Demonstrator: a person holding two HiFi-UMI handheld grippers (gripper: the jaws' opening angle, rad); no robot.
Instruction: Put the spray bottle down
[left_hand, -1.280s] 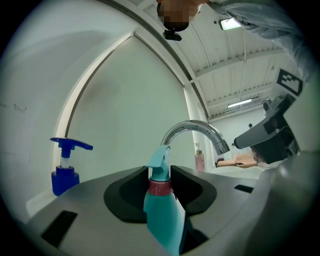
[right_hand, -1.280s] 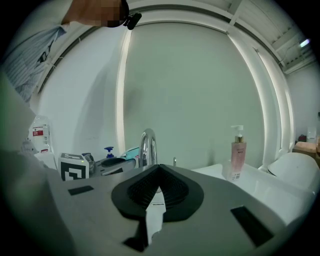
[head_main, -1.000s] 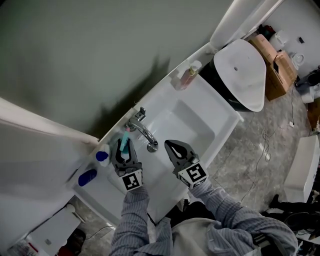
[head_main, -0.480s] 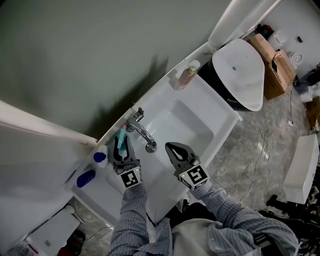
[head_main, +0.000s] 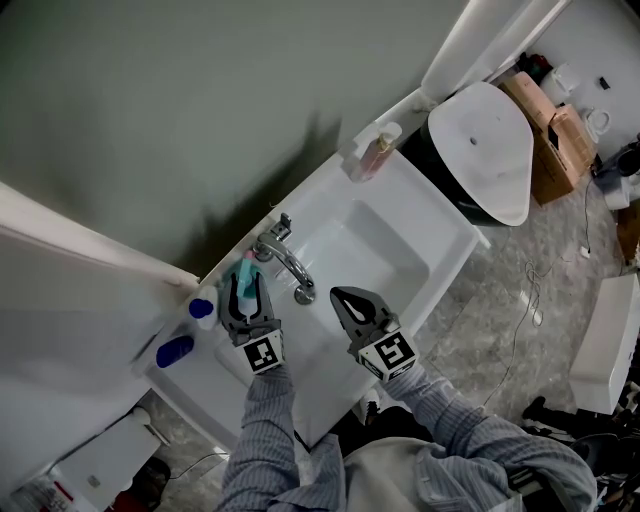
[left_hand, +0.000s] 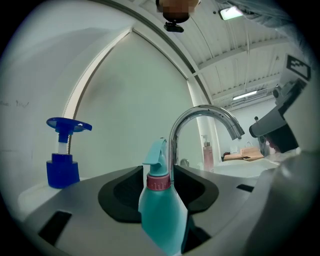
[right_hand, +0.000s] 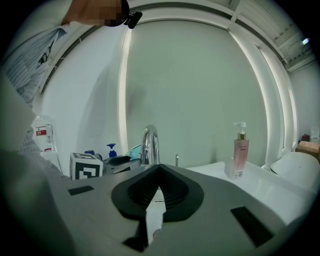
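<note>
Step in hand: the letting-go. By my reckoning the spray bottle (left_hand: 161, 212) is already set down and only the release is being finished.
Bottle: upright on the back ledge of the sink (head_main: 380, 250), just beside the faucet (left_hand: 200, 120), with a blue pump bottle (left_hand: 62, 160) off to its other side.
Left gripper (head_main: 246, 288): its jaws have just been opening and now stand wide. The bottle is between them, but I see no pad pressing on it (low down at its body the gap is hard to judge).
Right gripper (head_main: 340, 293): jaws closed tip to tip over the basin, holding nothing.
Next move: draw my left gripper straight back along its own line, level, so that neither jaw clips the bottle's shoulder.
Risk: a sideways drift would likely tip the bottle toward the faucet or into the basin.
</note>
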